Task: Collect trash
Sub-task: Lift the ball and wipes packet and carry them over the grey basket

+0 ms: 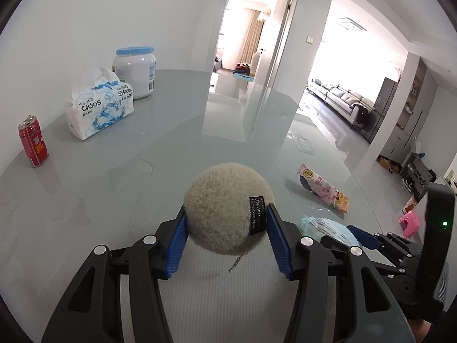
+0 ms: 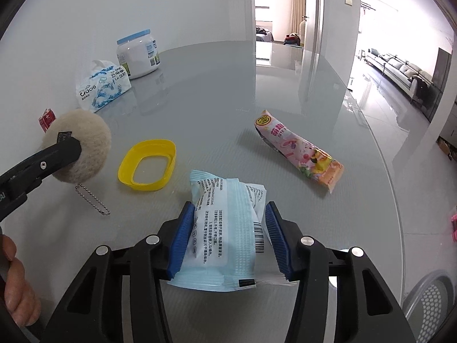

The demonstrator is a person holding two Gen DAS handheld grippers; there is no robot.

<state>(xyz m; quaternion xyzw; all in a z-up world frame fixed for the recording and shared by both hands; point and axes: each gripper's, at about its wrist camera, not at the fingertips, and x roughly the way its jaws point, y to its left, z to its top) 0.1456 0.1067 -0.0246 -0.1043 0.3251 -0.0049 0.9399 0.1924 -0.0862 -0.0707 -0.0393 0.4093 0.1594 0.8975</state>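
- A round grey glass table (image 2: pixel 217 91) bears everything; it reflects the doorway and the bright room behind.
- The left gripper (image 1: pixel 227 223) is clamped on a beige fluffy pompom (image 1: pixel 225 205), its blue pads pressing both sides; a black label and a short ball chain (image 2: pixel 92 201) hang from the pompom, which is raised off the table.
- The right gripper (image 2: pixel 228 223) has a light blue wipes packet (image 2: pixel 225 228) between its blue pads, which press on both sides of it and crumple it; the last change in its jaws is small, so they are settled rather than closing.
- A white jar with a blue lid (image 2: pixel 138 54) stands at the far left, touching a soft tissue pack (image 2: pixel 104 87).
- A pink snack wrapper (image 2: pixel 300 154) lies right of centre, apart from the rest.
- A yellow plastic lid ring (image 2: pixel 147 164) lies flat, just beyond the packet to the left.
- A red drink can (image 1: pixel 32 144) stands upright near the left edge.
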